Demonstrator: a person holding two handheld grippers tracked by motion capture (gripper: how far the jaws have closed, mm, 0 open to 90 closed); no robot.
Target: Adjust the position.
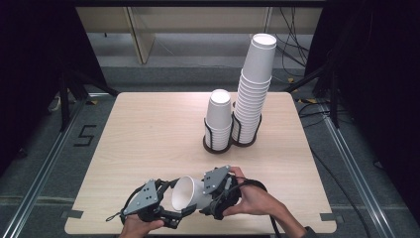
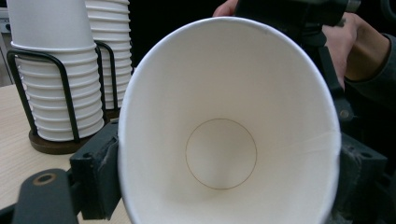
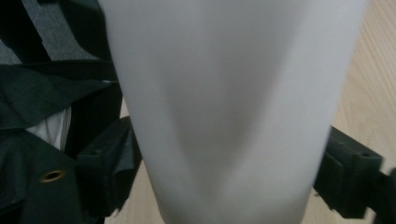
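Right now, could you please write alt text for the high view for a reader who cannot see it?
Two hand-held claws hold one white paper cup on its side between them at the near edge of a wooden table. Farther back, a short cup stack and a tall cup stack stand in two black wire holders.

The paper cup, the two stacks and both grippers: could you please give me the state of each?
Paper cup: on its side, mouth toward the left gripper, empty.
Left gripper: jaws beside the cup's rim.
Right gripper: shut on the cup.
Short stack: upright in its holder.
Tall stack: upright, leaning slightly.
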